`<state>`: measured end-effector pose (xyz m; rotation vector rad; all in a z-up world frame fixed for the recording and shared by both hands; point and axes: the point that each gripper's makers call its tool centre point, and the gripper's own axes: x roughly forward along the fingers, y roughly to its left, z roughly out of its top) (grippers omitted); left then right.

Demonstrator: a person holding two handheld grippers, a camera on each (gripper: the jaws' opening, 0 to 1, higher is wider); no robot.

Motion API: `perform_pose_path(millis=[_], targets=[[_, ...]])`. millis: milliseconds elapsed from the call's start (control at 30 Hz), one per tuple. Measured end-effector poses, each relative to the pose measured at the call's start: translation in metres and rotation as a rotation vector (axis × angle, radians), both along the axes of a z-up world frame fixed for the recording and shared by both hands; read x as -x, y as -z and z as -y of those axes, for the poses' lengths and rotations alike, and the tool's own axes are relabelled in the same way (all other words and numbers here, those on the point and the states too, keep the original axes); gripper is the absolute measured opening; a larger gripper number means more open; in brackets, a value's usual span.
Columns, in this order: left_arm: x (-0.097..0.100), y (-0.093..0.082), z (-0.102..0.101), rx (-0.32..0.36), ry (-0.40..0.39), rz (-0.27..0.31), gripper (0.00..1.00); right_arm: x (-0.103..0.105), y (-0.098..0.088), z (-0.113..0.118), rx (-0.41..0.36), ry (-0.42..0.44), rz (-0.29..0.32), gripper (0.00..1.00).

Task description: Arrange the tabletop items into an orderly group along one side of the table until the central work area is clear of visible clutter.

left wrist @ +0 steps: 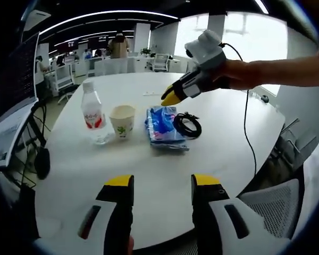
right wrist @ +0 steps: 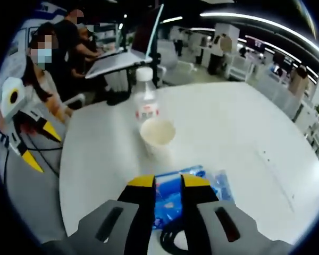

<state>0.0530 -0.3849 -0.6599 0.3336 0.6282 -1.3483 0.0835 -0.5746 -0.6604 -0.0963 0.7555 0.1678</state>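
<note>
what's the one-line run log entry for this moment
left gripper open, idle | right gripper above blue packet, empty | bottle, cup, cable lined up

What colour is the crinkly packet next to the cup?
Blue, with some pink; the packet shows best in the left gripper view.

1 bottle (left wrist: 93,112) | 1 paper cup (left wrist: 122,120) | 1 blue packet (left wrist: 164,126) | 1 coiled cable (left wrist: 187,125)

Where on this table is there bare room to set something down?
Bare tabletop lies between the left gripper and the row of items, and beyond the row toward the far edge. Crowded: water bottle, paper cup, blue packet and coiled black cable sit close together, right gripper above.
</note>
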Motion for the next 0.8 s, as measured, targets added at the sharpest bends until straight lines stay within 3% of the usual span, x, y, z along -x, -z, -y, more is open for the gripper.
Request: perform_pose_path(millis=[800], targets=[[0.021,0.009,0.016,-0.026,0.073,-0.02,0.41,0.088,0.029,0.023,-0.109,0.221,-0.028,0.15]])
